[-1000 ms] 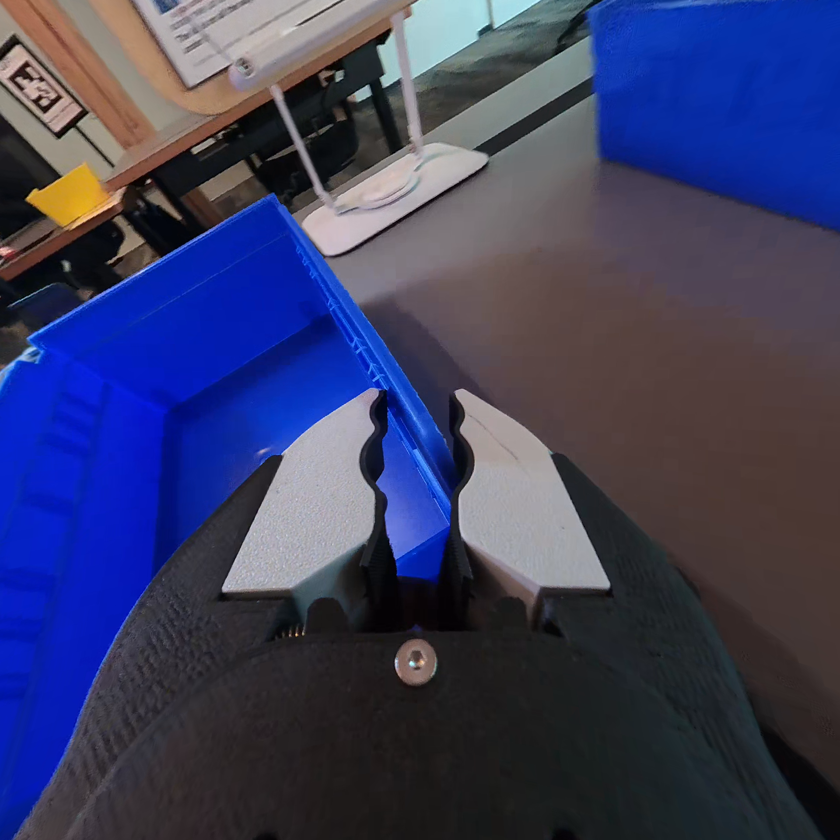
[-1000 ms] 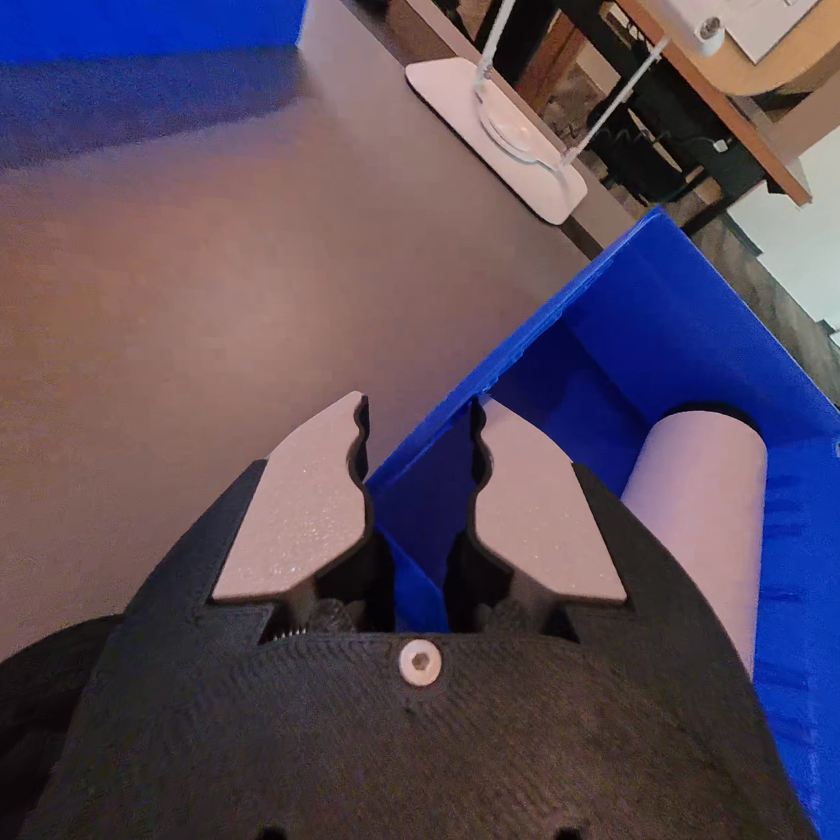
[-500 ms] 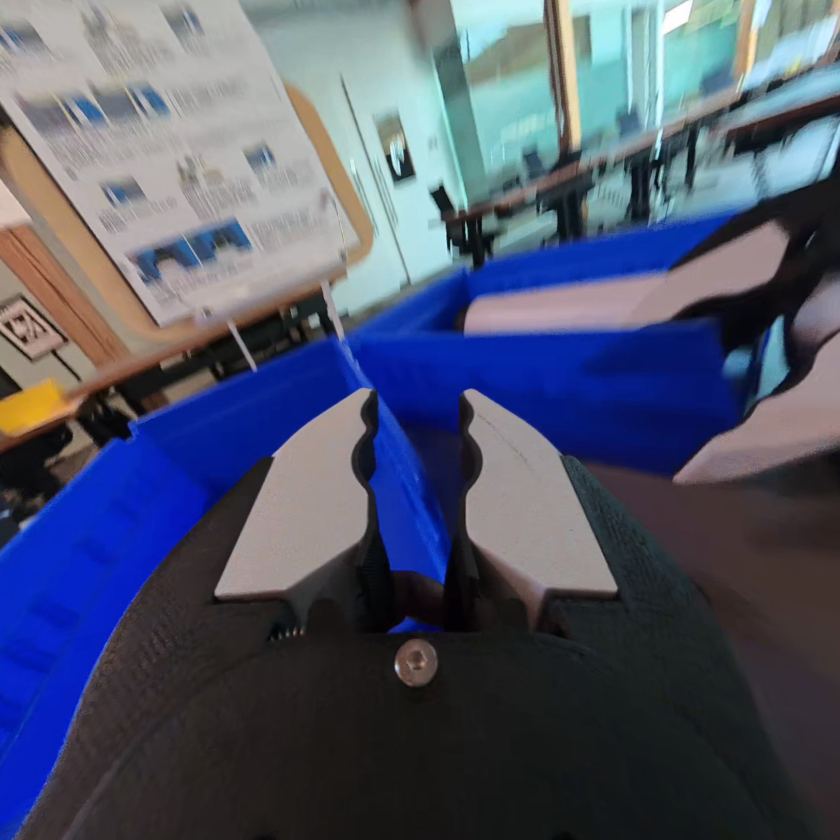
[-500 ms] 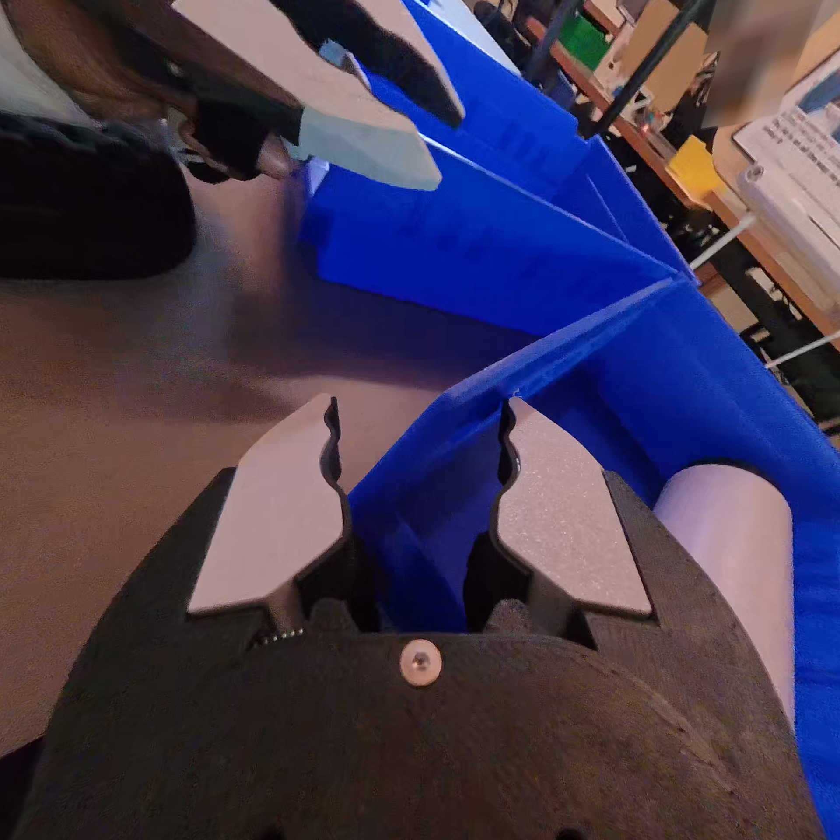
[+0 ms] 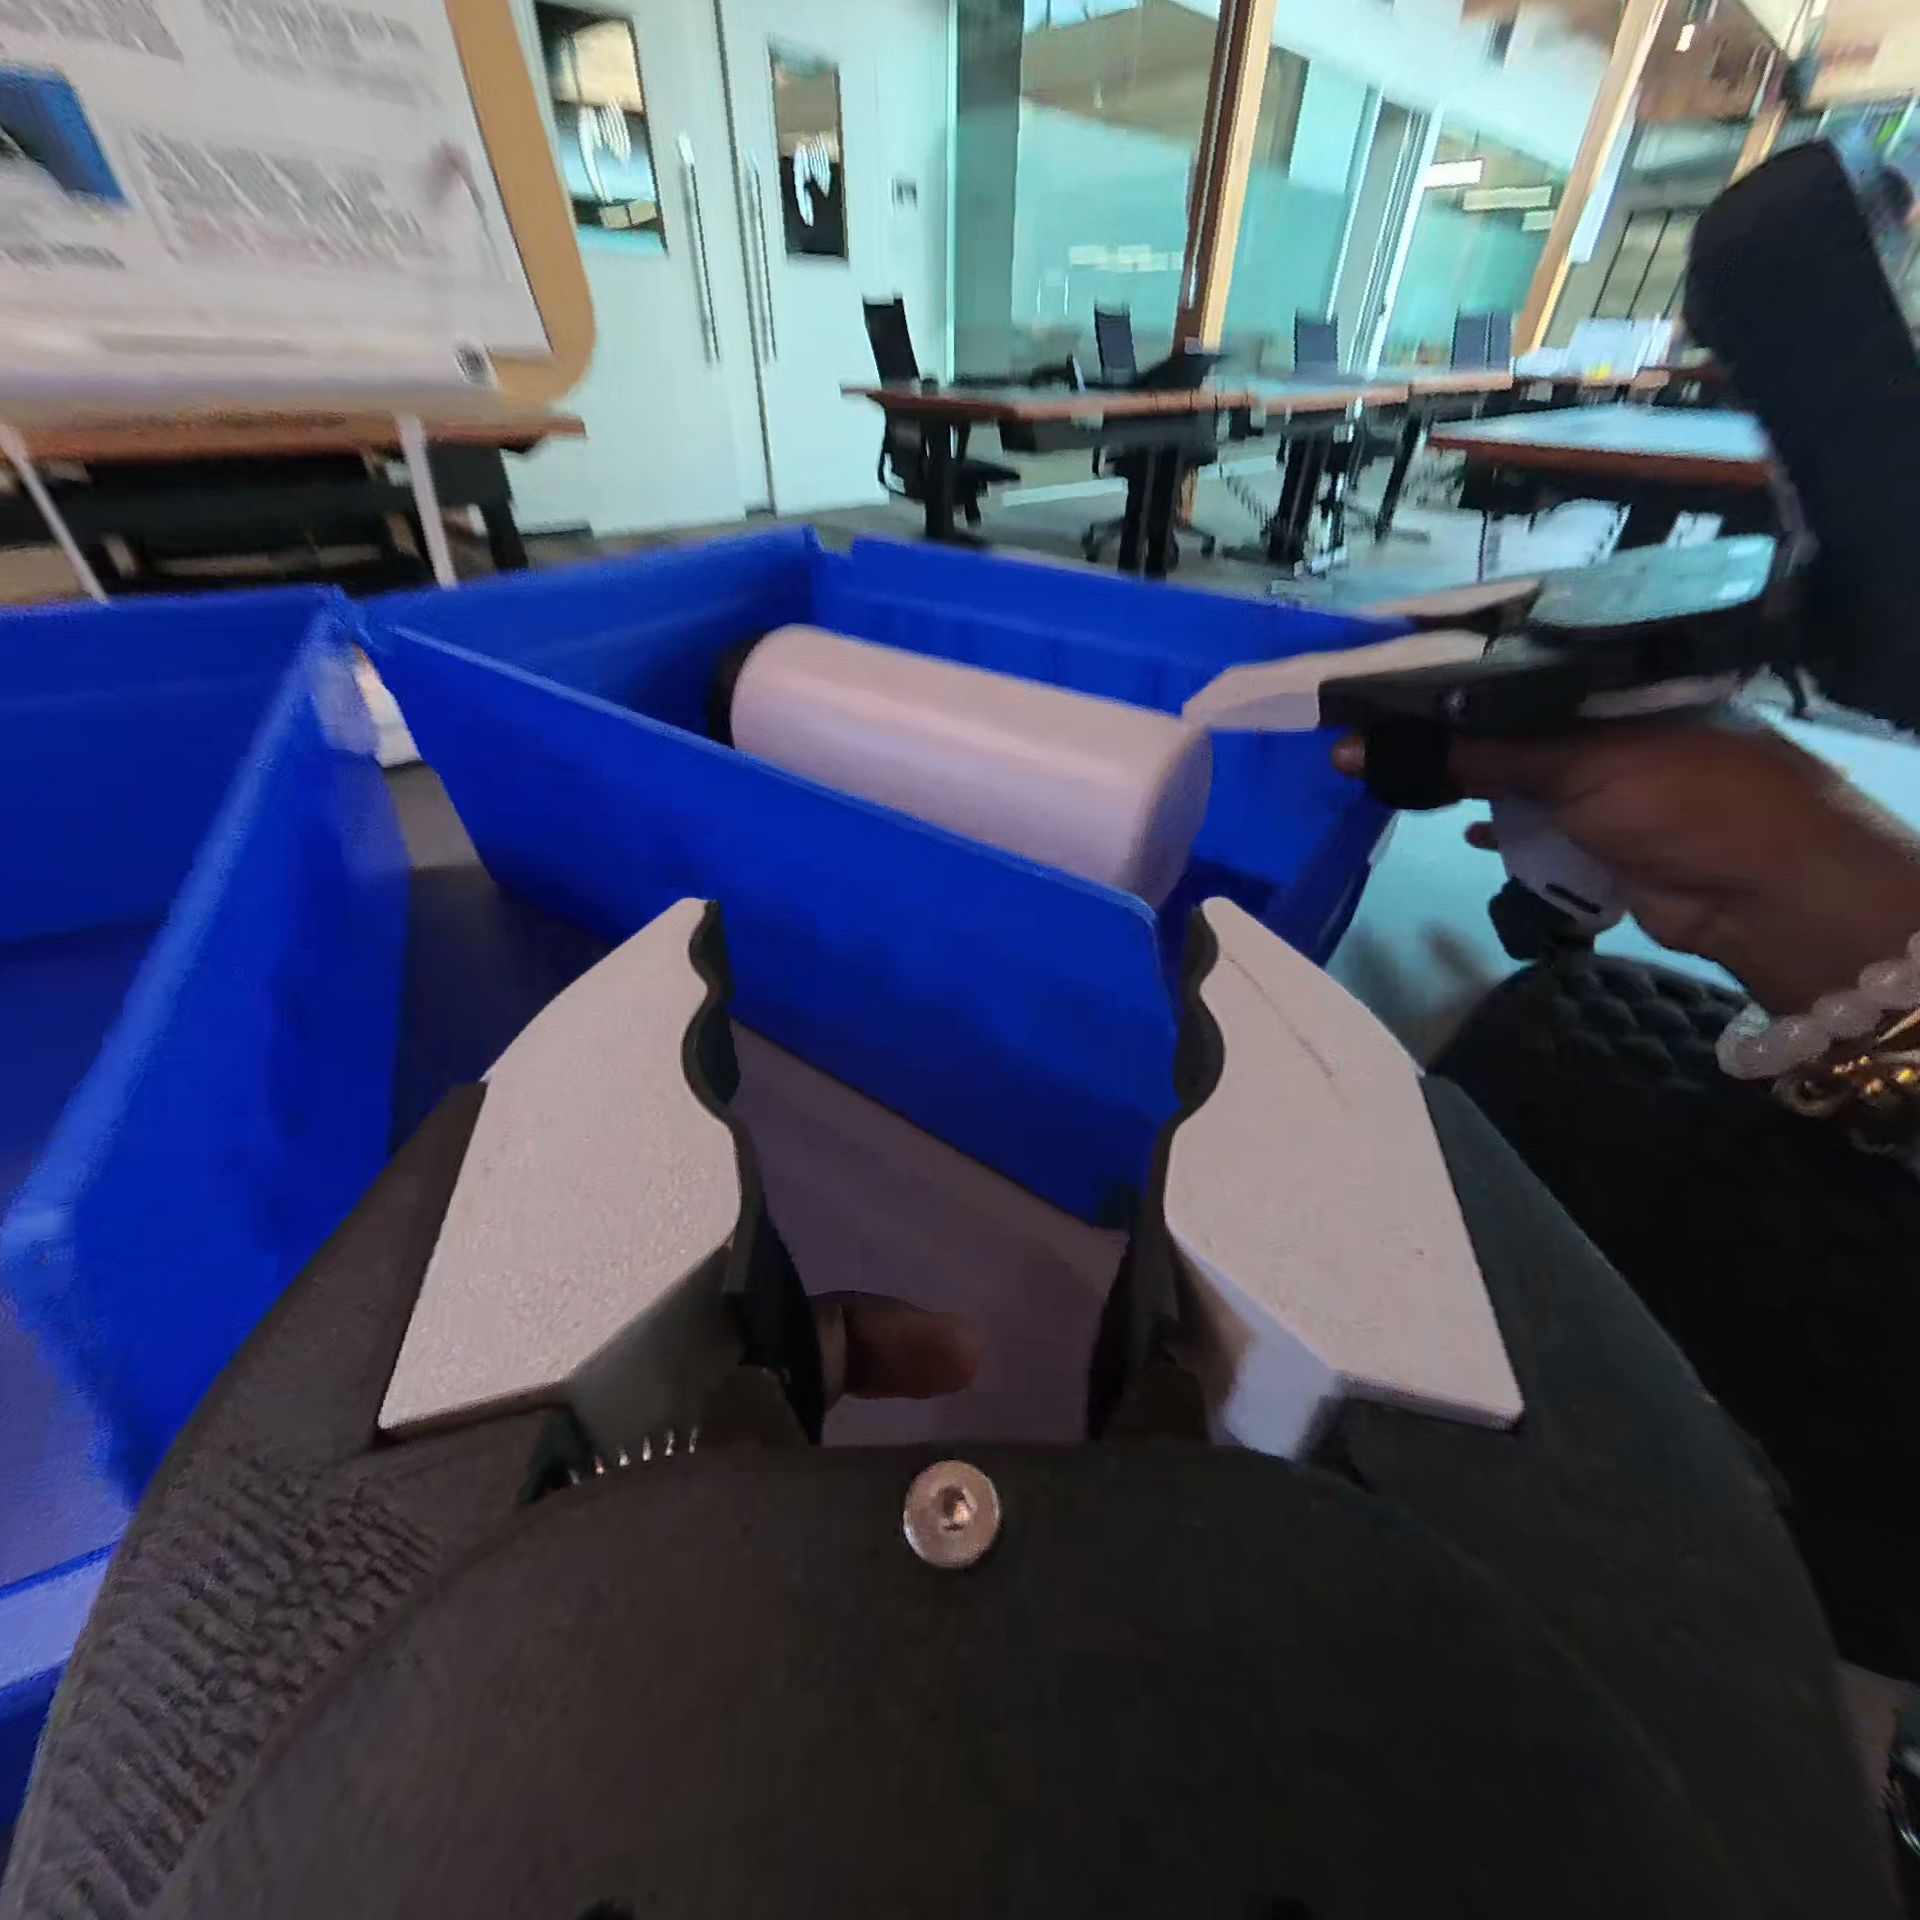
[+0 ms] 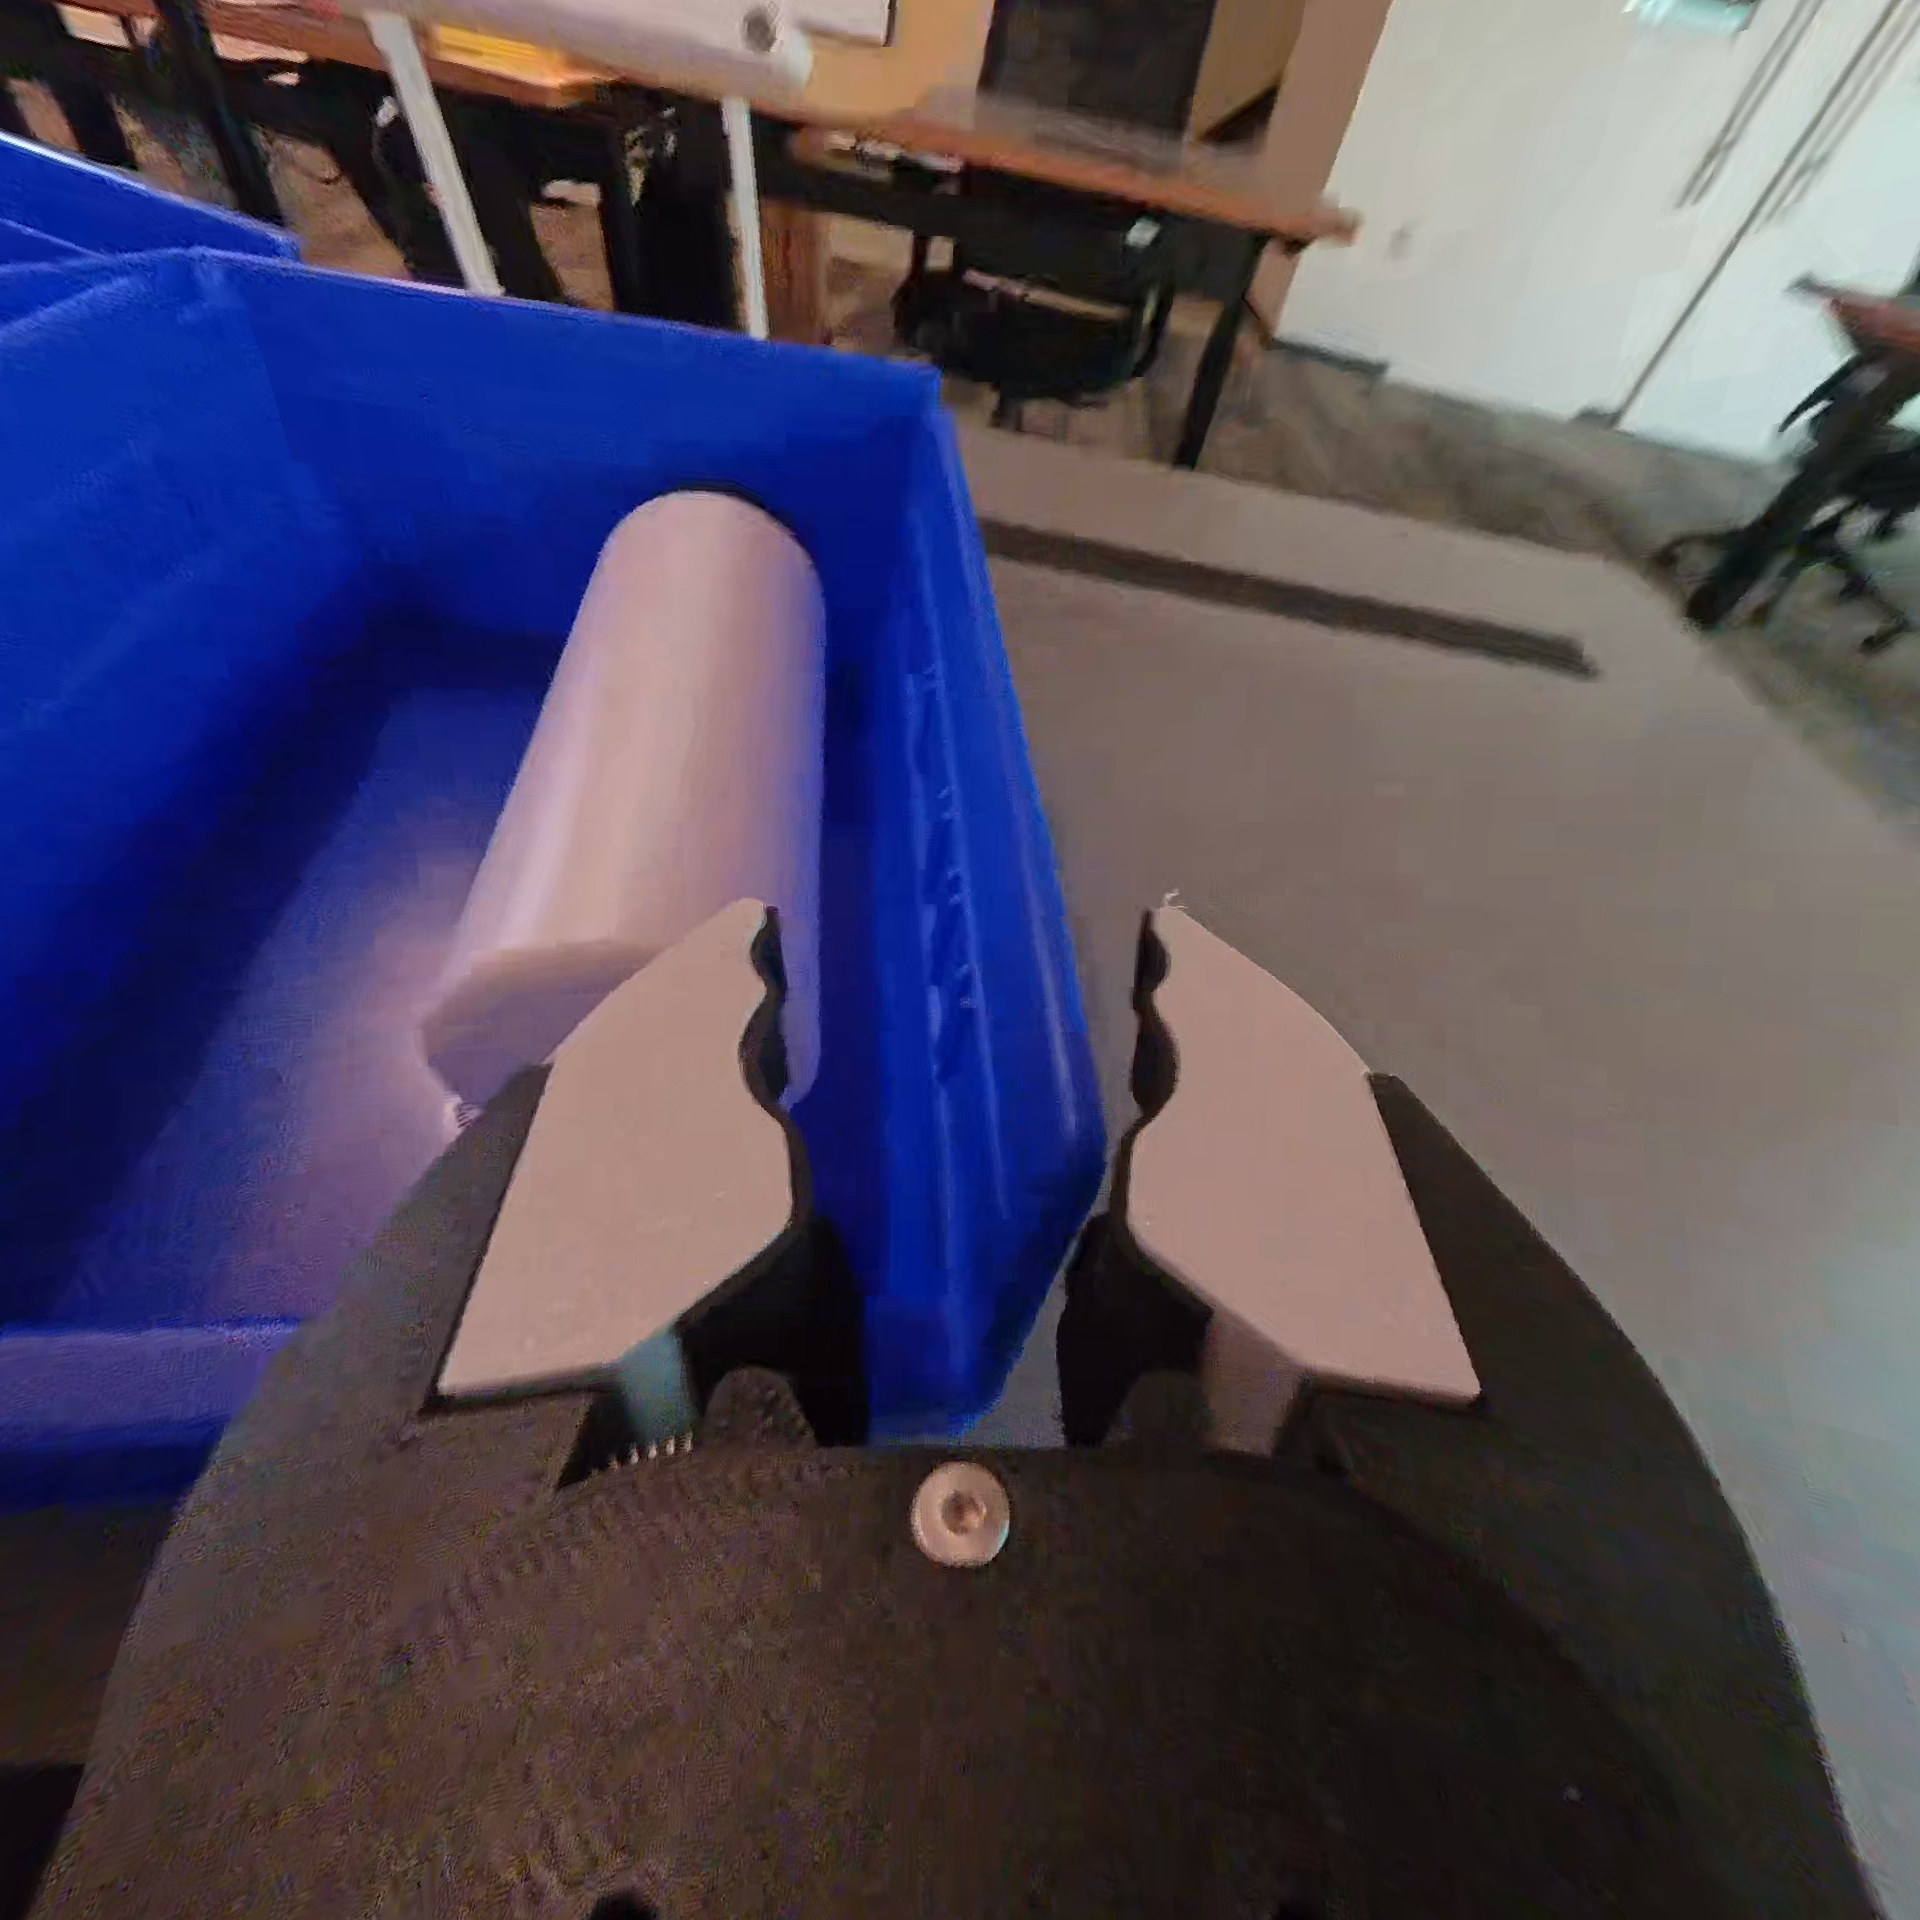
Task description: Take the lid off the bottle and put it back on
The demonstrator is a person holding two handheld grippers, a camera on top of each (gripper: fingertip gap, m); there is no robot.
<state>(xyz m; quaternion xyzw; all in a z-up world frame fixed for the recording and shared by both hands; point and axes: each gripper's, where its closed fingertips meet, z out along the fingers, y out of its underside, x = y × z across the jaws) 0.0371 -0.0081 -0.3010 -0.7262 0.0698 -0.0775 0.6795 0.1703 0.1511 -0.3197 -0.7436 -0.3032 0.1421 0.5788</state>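
A pale lilac bottle [image 5: 956, 748] lies on its side in a blue bin [image 5: 914, 966]. Its black lid [image 5: 724, 681] is on and faces the bin's far end. My left gripper [image 5: 951, 935] is open and empty, low in front of the bin's near wall. In the right wrist view the bottle [image 6: 665, 748] lies along the bin's right wall [image 6: 966, 935], and only a dark edge of the lid [image 6: 774, 514] shows. My right gripper [image 6: 956, 925] is open and empty and straddles that wall at the bottle's base end. It also shows in the left wrist view [image 5: 1299, 665], held over the bin's right end.
A second blue bin [image 5: 208, 935] stands close on the left. The grey tabletop [image 6: 1455, 935] stretches to the right of the bottle's bin. A hand [image 5: 1683, 852] holds the right gripper. A poster on a white stand [image 5: 260, 187] is behind the bins.
Both grippers have opened wider. The left view has swung from the empty bin to face the bottle's bin. The right gripper has turned and now straddles the bin wall beside the bottle.
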